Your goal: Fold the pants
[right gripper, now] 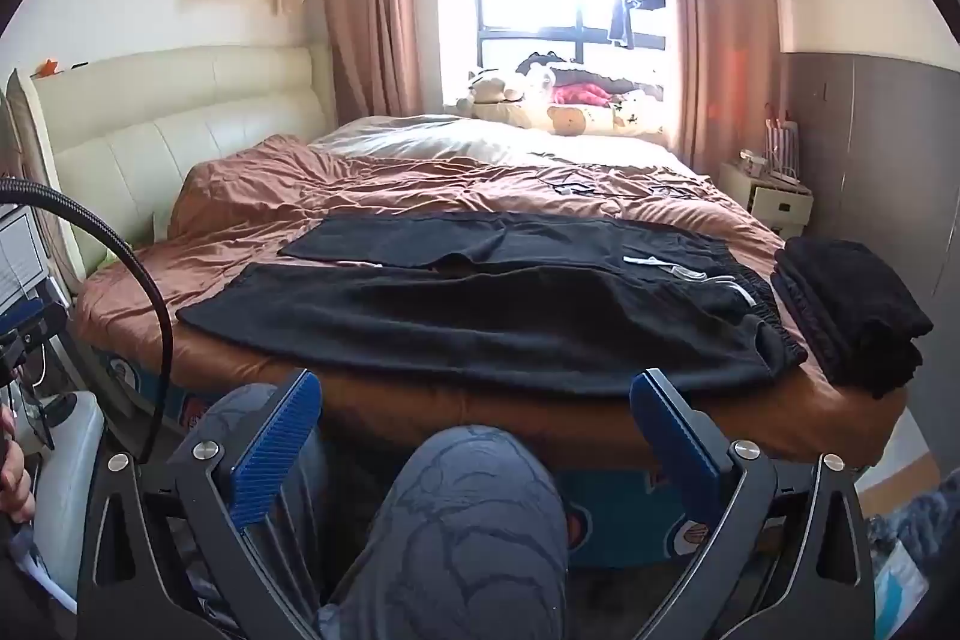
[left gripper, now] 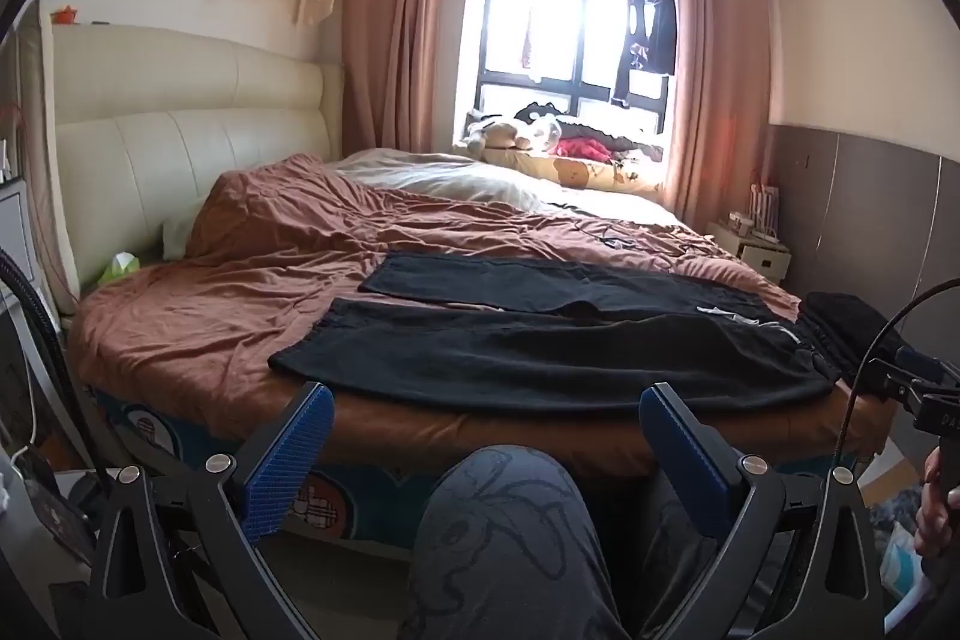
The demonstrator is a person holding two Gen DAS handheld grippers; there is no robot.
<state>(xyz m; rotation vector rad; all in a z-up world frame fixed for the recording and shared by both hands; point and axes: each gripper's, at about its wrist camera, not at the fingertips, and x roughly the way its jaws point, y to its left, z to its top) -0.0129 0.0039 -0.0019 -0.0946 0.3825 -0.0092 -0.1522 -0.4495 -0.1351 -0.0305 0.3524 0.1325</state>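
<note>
So, black drawstring fabric pants (left gripper: pixel 540 340) spread flat, lengthwise left-right, waistband right; both blue-padded grippers (left gripper: pixel 486 454) (right gripper: pixel 474 442) released, empty.

Matt black cloth on a creased rust-brown cotton bedspread, framed by ribbed blue plastic pads.

The black fabric pants (right gripper: pixel 480 316) look soft, matt and slightly fuzzy, with a glossy white drawstring (right gripper: pixel 660 268); the rust-brown bedspread (left gripper: pixel 252 280) is thin, wrinkled cloth. The cream padded headboard (left gripper: pixel 180 142) has a smooth, faintly shiny leather look. The left gripper (left gripper: pixel 486 454) and right gripper (right gripper: pixel 474 436) show matt black plastic arms, bright metal rivets and finely ribbed blue pads. Dusty-pink curtains (left gripper: pixel 396 16) hang in soft folds.
</note>
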